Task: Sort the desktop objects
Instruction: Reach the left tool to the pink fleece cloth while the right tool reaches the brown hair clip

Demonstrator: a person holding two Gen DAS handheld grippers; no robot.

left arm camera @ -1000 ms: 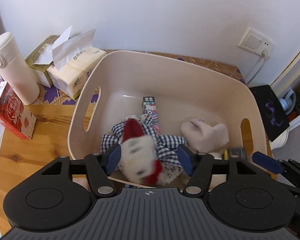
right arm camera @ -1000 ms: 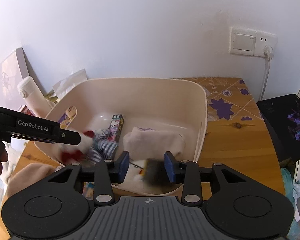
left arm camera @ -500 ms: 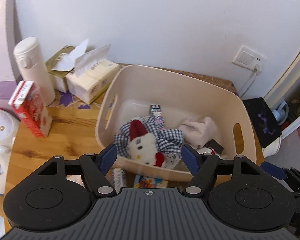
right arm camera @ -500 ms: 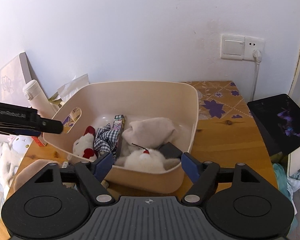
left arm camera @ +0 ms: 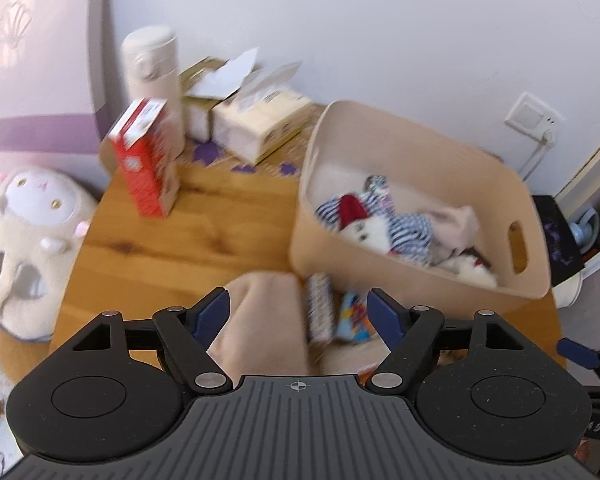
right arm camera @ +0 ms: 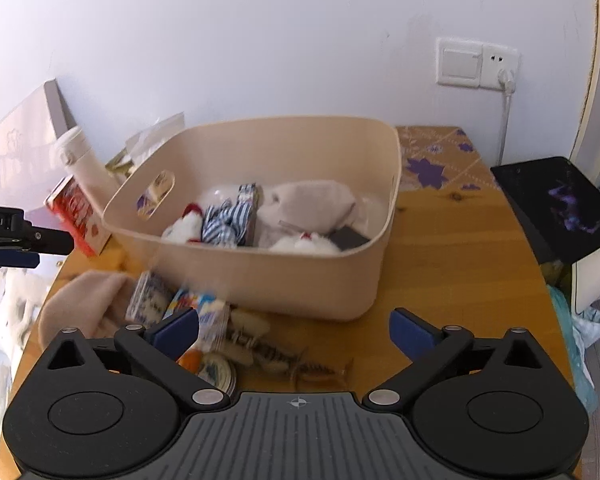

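A beige bin (left arm camera: 416,272) (right arm camera: 300,280) on the wooden table holds a white plush with a red cap and checked cloth (left arm camera: 364,226) (right arm camera: 204,226), a second white plush (right arm camera: 304,244), a dark block (right arm camera: 348,238), a small printed box (right arm camera: 248,208) and a pale cloth (right arm camera: 312,200). My left gripper (left arm camera: 298,314) hangs over a pink cloth (left arm camera: 260,320) in front of the bin, jaws opening, gripping nothing. My right gripper (right arm camera: 294,330) is pulled back from the bin, jaws opening wide and empty. Small packets (right arm camera: 188,304), a tin (right arm camera: 216,372) and a skeleton-like toy (right arm camera: 276,354) lie before the bin.
A red carton (left arm camera: 146,160), a white flask (left arm camera: 152,64) and tissue packs (left arm camera: 256,124) stand at the back left. A plush sheep (left arm camera: 28,232) lies off the table's left edge. A black tablet (right arm camera: 556,204) leans at the right. A wall socket (right arm camera: 476,64) with a cable is behind.
Both grippers let their plush toys drop into the bin, opened and drew back from it. The left one also swung left, over the pink cloth.
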